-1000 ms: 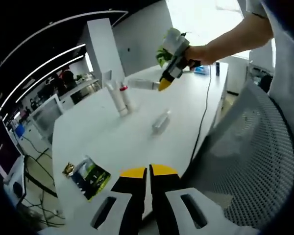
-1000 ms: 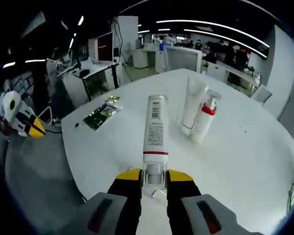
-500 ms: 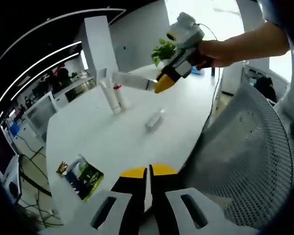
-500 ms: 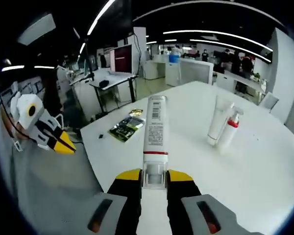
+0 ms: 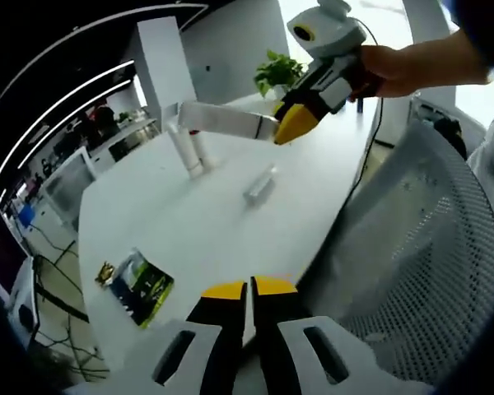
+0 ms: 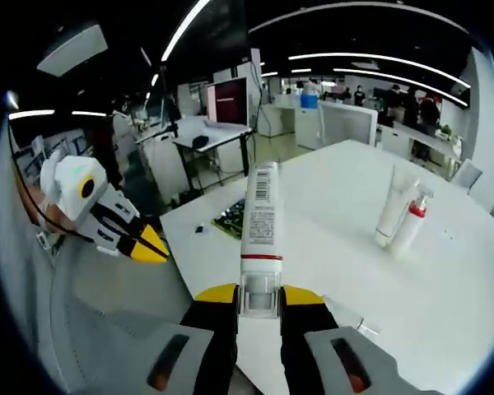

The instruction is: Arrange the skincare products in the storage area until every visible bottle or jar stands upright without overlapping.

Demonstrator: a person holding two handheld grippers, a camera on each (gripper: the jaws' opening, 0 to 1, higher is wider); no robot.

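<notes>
Above the white table (image 5: 189,222), my right gripper (image 6: 258,309) pinched a white tube with a red band (image 6: 259,226) by its cap end and held it lying level in the air, while my left gripper (image 5: 249,290) waited near the table edge with its jaws pressed together on nothing. Two products were already upright, a white tube (image 6: 393,206) and a red-capped pump bottle (image 6: 412,222) just beside it. I judged the task about half done, because the held tube and a small clear bottle (image 5: 259,184) lying flat had yet to stand.

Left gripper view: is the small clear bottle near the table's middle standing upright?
No: the small clear bottle lies on its side on the white table.
</notes>
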